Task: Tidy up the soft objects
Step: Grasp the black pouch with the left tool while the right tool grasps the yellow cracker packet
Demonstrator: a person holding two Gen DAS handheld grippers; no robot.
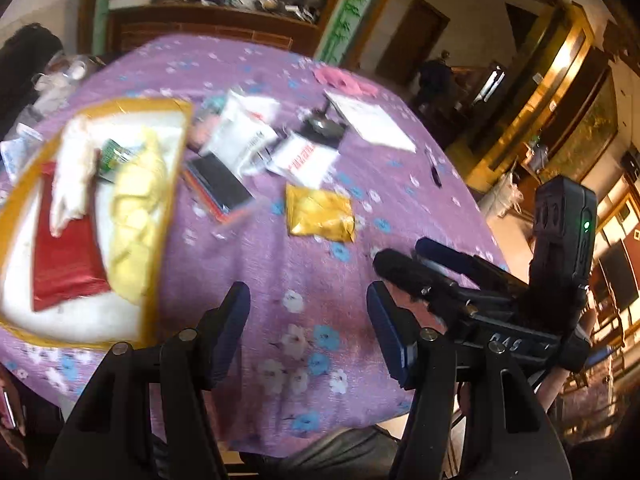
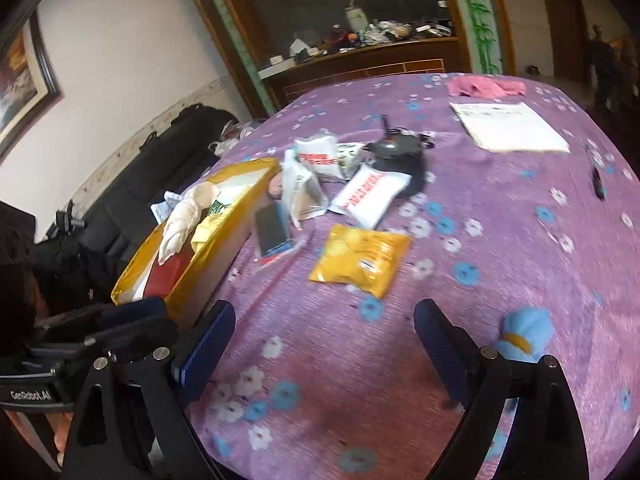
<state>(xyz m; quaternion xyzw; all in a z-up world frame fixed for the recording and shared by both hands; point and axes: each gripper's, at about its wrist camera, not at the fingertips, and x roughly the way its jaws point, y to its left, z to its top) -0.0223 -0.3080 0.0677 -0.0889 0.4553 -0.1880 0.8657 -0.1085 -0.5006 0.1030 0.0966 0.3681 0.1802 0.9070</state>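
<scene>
Both grippers hover empty over the purple bench, soft things partly boxed.

Nearest, we see our left gripper (image 1: 308, 320) with its fingers spread wide and nothing between them, and our right gripper (image 2: 324, 336) likewise spread over the flowered cloth of the bench (image 2: 500, 264). Just right of the right gripper lies a small blue soft toy (image 2: 526, 334). Farther in, a yellow packet (image 2: 360, 260) rests flat on the cloth. To the left stands the gold-rimmed box (image 1: 160, 216), holding a yellow cloth (image 1: 136, 208), a white soft item (image 1: 74, 176) and a red pouch (image 1: 68, 264). Beyond lie white packets with red print (image 2: 370, 192) beside a dark object, then white paper (image 2: 512, 126), and farthest a pink cloth (image 2: 486, 87).
</scene>
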